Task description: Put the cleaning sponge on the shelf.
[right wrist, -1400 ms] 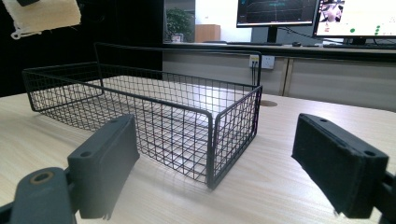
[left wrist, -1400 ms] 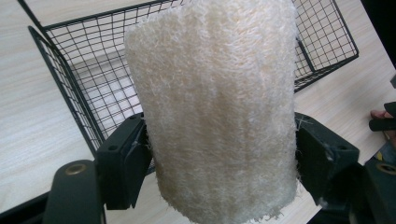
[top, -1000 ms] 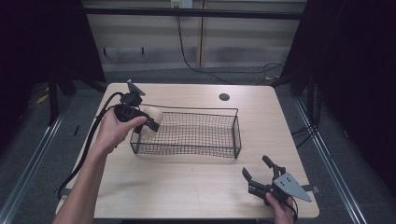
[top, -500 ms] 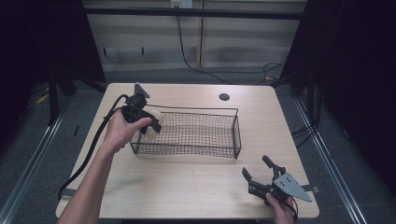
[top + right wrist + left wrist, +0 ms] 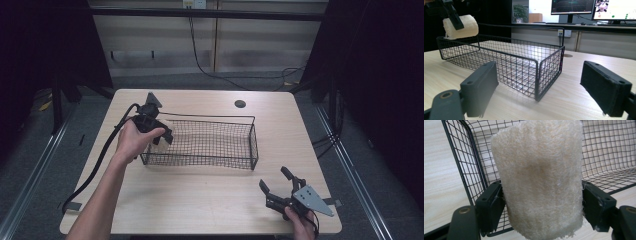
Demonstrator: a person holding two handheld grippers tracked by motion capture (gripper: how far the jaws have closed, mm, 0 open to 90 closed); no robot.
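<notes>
A cream loofah sponge (image 5: 541,182) sits squeezed between the two jaws of my left gripper (image 5: 541,197). In the high view a hand holds that left gripper (image 5: 159,135) over the left end of a black wire basket (image 5: 210,119). The right gripper view has the loofah (image 5: 461,30) just above the basket's (image 5: 537,75) far corner rim. The basket's mesh floor looks bare. My right gripper (image 5: 273,178) rests open near the table's front right corner, aimed at the basket, with nothing between its jaws.
The basket stands mid-table on a light wooden table (image 5: 200,200). A round black cable hole (image 5: 240,104) lies at the back. The left gripper's thick cable (image 5: 100,160) trails off the left front edge. Monitors (image 5: 574,6) stand on a desk beyond.
The left hand has carried the loofah rightward and down from the table's back left to above the basket's left end. The right gripper has stayed put.
</notes>
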